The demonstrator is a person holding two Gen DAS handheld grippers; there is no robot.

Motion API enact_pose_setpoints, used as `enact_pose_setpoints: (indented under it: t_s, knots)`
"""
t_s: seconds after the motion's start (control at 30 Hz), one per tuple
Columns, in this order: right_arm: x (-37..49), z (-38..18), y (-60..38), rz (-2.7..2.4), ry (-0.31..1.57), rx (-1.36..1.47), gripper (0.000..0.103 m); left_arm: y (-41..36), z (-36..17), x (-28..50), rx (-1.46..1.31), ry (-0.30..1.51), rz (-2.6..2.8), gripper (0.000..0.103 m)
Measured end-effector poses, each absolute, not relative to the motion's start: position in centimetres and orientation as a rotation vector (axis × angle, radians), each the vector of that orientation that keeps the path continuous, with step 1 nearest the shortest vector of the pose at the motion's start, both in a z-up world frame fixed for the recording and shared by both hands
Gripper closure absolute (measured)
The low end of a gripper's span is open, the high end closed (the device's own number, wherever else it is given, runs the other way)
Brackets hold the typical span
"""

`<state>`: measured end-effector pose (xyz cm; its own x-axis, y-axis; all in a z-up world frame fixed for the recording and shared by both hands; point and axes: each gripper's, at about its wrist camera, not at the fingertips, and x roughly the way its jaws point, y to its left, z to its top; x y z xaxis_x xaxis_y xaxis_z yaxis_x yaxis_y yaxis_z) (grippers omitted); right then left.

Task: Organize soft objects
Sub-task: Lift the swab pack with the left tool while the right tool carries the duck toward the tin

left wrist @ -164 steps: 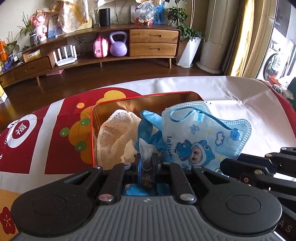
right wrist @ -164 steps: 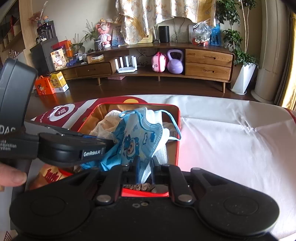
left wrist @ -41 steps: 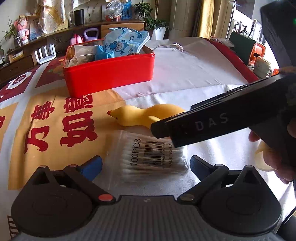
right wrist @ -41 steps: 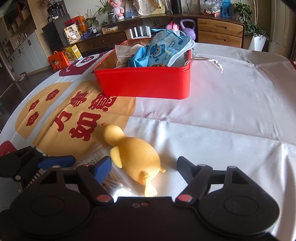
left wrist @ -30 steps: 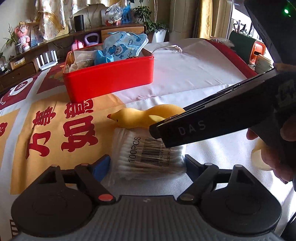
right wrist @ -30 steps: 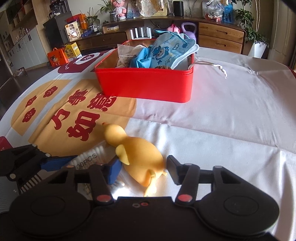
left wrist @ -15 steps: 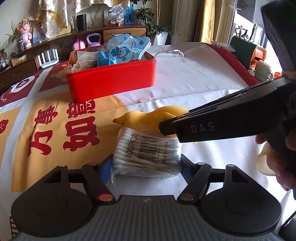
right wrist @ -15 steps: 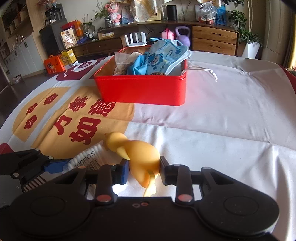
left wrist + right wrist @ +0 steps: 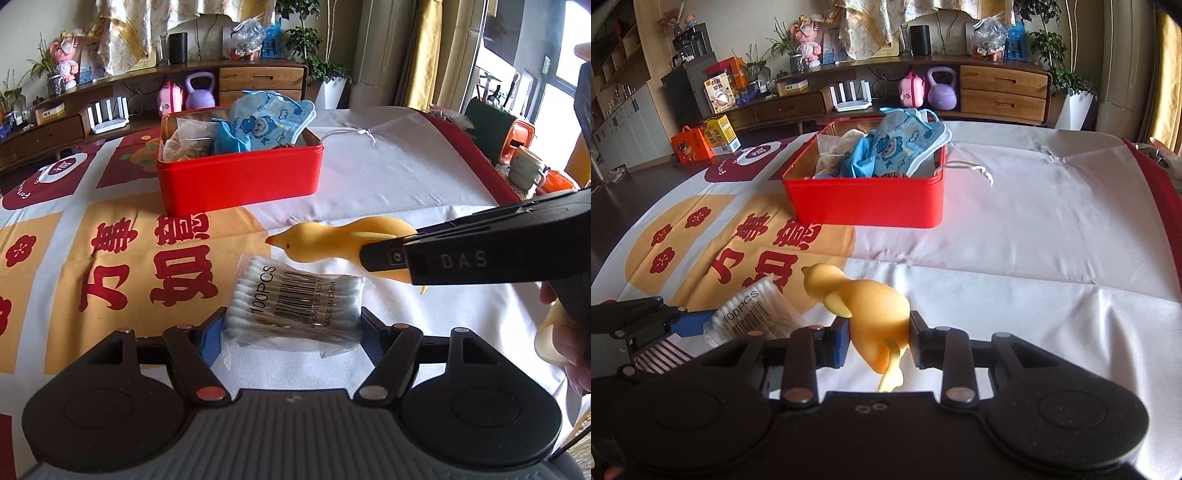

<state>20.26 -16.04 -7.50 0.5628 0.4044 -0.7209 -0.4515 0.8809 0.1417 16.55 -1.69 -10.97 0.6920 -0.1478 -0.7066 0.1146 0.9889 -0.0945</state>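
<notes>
So on the left, the left gripper [image 9: 291,328] has its black jaws squeezed on both ends of a clear plastic bag of white cotton swabs [image 9: 295,301], the one with the barcode and "100PCS" printed on it, and the bag looks held just off the white tablecloth with big red characters on orange patches [image 9: 122,258]. Moving right, the right gripper [image 9: 877,338] is clamped on the back end of a soft yellow rubber duck toy [image 9: 871,310]; the duck's head pokes out toward the far side, just beside the swab bag, and its little feet dangle down between the jaws. Those jaws have just been closing in, with the duck between them. Further back, sitting on the cloth well away from both tools, is a red rectangular tin box [image 9: 864,201], already stuffed with a blue cartoon-print kids face mask [image 9: 905,147], some blue fabric and a beige mesh thing I can't really make out.
</notes>
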Motion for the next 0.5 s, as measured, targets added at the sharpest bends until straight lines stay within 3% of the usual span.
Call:
enact_pose_setpoints:
  t_s: [0.5]
  knots:
    - [17.5,-1.8,-17.0,0.504,0.745,-0.049,0.071,0.2,-5.0,15.4,-0.129,0.739,-0.086,0.030]
